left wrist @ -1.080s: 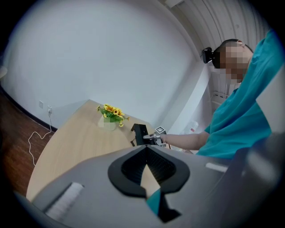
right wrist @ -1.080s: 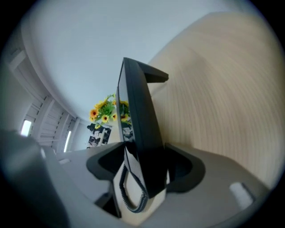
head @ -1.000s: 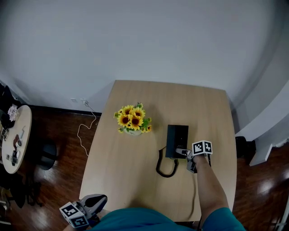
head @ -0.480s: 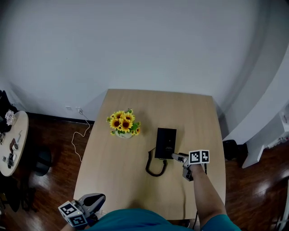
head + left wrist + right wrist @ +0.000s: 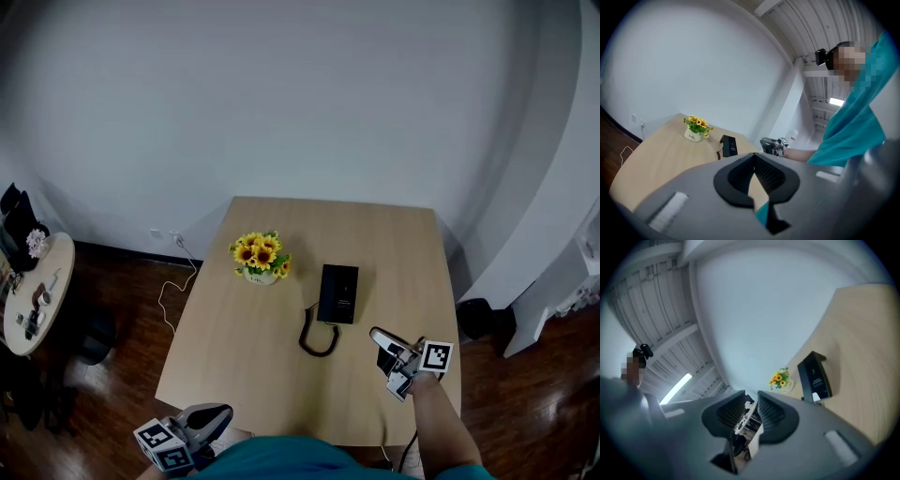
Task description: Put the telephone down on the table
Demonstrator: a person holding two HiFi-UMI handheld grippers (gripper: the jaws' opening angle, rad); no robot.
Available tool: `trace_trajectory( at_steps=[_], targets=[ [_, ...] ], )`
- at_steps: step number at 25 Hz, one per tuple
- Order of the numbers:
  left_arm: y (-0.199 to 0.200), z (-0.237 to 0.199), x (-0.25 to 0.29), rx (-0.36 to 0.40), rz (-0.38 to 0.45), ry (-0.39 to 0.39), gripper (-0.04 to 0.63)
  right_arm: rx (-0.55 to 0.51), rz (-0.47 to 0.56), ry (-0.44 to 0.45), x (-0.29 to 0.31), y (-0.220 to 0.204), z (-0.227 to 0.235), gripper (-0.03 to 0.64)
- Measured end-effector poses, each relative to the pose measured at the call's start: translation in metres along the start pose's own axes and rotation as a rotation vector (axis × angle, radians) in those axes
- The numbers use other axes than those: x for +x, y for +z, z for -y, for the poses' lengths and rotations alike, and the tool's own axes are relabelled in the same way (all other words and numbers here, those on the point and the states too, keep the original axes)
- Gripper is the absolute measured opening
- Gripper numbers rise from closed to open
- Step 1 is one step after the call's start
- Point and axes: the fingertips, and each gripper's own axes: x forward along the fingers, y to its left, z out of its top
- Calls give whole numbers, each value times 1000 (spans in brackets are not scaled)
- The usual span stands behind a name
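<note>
Sunflowers (image 5: 260,252) stand in a white pot (image 5: 261,277) near the telephone (image 5: 338,293)

The counter (image 5: 272,375) is pale wood, smooth and matt. The telephone (image 5: 337,293) at its centre looks like black plastic with a slight sheen. The floor (image 5: 534,394) at lower right is dark, glossy wood. The wall (image 5: 300,94) is matt white.
</note>
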Motion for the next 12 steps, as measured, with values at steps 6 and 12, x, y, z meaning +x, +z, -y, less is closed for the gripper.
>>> trace_trajectory(
  at_steps=[6,12],
  targets=[
    [-7,4,-30,54,8,-4,5,-11,-5,96,-10,-46,-58,43],
    [-12,3,-93,123,30,-87,6,-50,-25,135,9,-128,-131,20]
  ],
)
